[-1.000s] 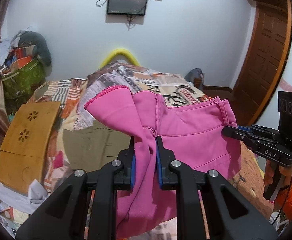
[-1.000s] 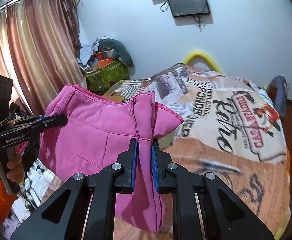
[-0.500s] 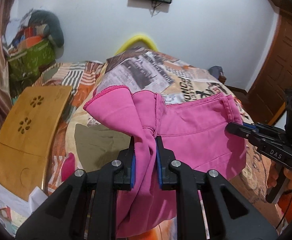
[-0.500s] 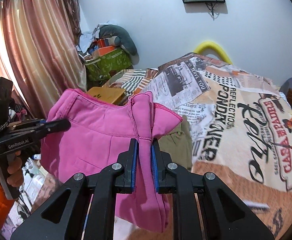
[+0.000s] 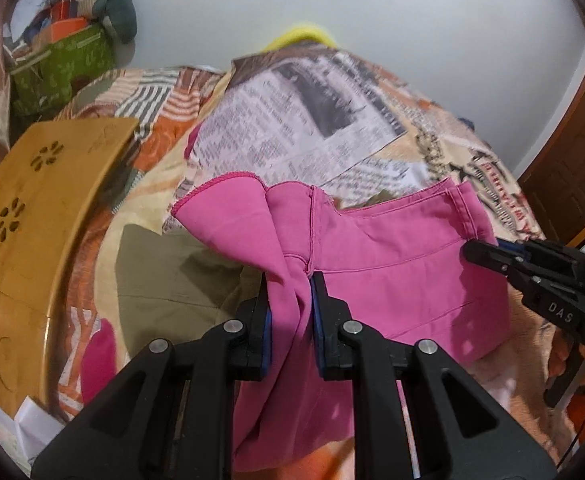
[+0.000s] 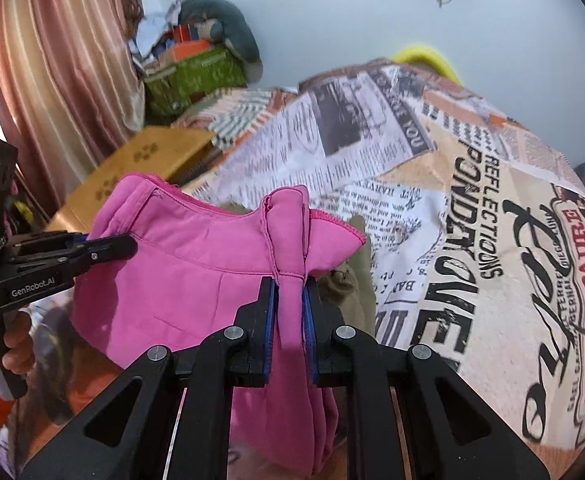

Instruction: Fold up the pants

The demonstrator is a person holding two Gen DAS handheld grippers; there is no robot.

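While both hand-held grippers, left (image 5: 288, 300) & right (image 6: 290, 300), pinch the pants (image 5: 372, 264), we keep waistband corners; fabric's soft, floppy.

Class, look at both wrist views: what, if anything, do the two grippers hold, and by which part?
Both hold the pink pants by the waistband edge: the left gripper and the right gripper each pinch a bunched end, the cloth stretched between them.

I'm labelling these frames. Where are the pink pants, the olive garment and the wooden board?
pink pants (image 5: 392, 264), left wrist view, flat panel below the waistband.
olive garment (image 5: 164, 268), left wrist view, its middle on the bed.
wooden board (image 5: 32, 208), left wrist view, top face.
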